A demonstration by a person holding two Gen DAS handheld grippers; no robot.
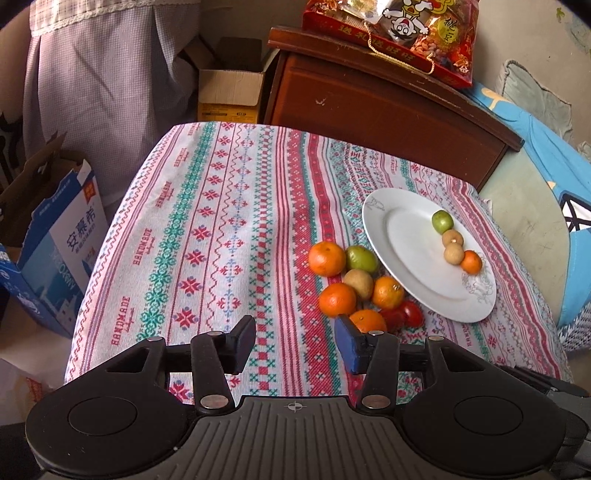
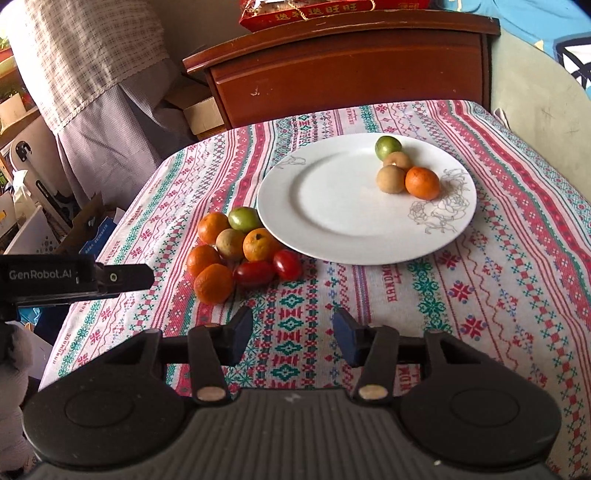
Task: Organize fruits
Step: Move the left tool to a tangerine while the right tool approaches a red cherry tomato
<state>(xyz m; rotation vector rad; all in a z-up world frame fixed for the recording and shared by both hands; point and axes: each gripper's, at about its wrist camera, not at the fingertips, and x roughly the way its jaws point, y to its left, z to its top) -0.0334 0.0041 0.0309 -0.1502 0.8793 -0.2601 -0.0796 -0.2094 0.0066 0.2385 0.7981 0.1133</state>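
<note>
A white plate (image 2: 332,206) lies on the patterned tablecloth and holds a green fruit (image 2: 388,147), two tan fruits (image 2: 390,179) and a small orange (image 2: 422,182). It also shows in the left wrist view (image 1: 413,258). Left of the plate lies a pile of fruit (image 2: 236,254): several oranges, a green fruit (image 2: 243,218), a tan fruit and two red tomatoes (image 2: 287,264). The pile also shows in the left wrist view (image 1: 354,284). My left gripper (image 1: 295,341) is open and empty, near the pile. My right gripper (image 2: 291,332) is open and empty, in front of the pile and plate.
A brown wooden cabinet (image 2: 347,66) stands behind the table with a red snack bag (image 1: 399,33) on top. Cardboard boxes (image 1: 229,92) and a blue carton (image 1: 55,251) sit on the floor to the left. The left gripper's body (image 2: 74,278) shows at the left edge of the right wrist view.
</note>
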